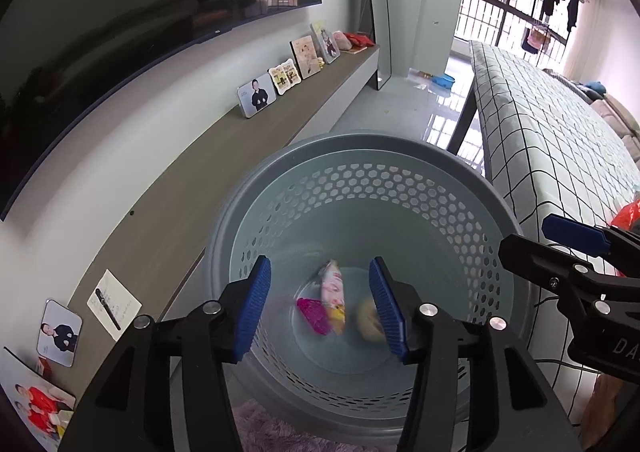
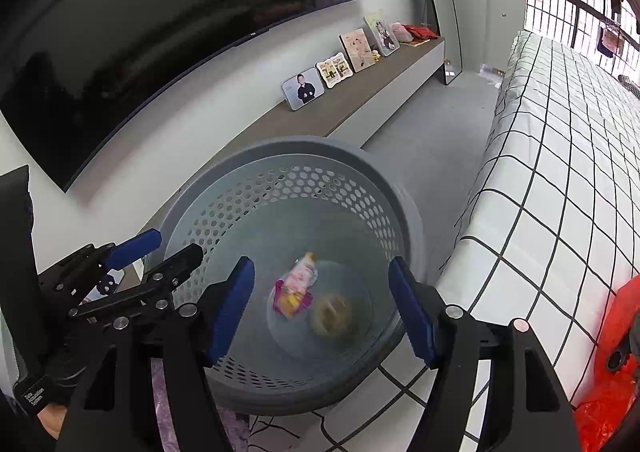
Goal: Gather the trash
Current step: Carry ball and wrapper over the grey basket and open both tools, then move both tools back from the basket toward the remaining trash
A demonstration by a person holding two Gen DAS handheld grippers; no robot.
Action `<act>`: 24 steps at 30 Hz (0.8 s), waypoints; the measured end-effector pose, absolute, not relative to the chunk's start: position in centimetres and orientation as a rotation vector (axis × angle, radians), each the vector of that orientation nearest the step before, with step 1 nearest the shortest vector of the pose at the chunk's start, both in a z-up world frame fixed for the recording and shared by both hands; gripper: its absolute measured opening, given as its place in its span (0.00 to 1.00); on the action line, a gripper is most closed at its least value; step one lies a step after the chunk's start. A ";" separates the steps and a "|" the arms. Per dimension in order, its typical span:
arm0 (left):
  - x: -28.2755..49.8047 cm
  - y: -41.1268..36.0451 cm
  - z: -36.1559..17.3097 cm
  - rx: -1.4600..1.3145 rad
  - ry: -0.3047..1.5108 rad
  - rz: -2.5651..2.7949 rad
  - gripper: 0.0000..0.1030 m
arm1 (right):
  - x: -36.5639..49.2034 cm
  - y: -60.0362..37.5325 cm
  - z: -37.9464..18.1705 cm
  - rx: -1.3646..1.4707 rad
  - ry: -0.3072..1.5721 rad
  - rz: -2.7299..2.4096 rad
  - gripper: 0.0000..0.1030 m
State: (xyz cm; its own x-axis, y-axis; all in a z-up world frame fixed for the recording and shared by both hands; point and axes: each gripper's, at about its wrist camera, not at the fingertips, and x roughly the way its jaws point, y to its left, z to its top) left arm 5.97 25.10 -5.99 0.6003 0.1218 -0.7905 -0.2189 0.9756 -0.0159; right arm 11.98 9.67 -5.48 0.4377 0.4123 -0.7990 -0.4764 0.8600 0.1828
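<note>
Beside the checked bed point(image 1: 560, 140), both grippers, left point(image 1: 320, 308) and right point(image 2: 322, 308), gape wide above the perforated bin point(image 1: 360, 148).

Photo frames point(image 1: 257, 95) on wooden shelf point(image 1: 224, 156)

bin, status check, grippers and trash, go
Left gripper open, empty, over the bin. Right gripper open, empty, alongside. Snack wrapper and round yellowish piece lie on bin floor. Nothing blocking.
</note>
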 end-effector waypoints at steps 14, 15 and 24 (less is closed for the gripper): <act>5.4 24.9 -5.5 -0.120 0.897 0.214 0.61 | 11.4 9.2 -5.0 -0.083 0.970 0.531 0.65; 5.4 24.9 -5.5 -0.121 0.897 0.216 0.62 | 11.3 9.1 -4.9 -0.085 0.969 0.529 0.65; 4.5 24.8 -4.5 -0.117 0.879 0.221 0.75 | 10.2 7.7 -4.5 -0.079 0.959 0.499 0.65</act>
State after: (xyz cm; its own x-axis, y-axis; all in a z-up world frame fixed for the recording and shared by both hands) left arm 4.50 24.80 -4.47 0.6169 0.1439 -0.7737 -0.2397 0.9708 -0.0106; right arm 10.17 7.70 -4.49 0.4702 0.3726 -0.8000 -0.4414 0.8843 0.1525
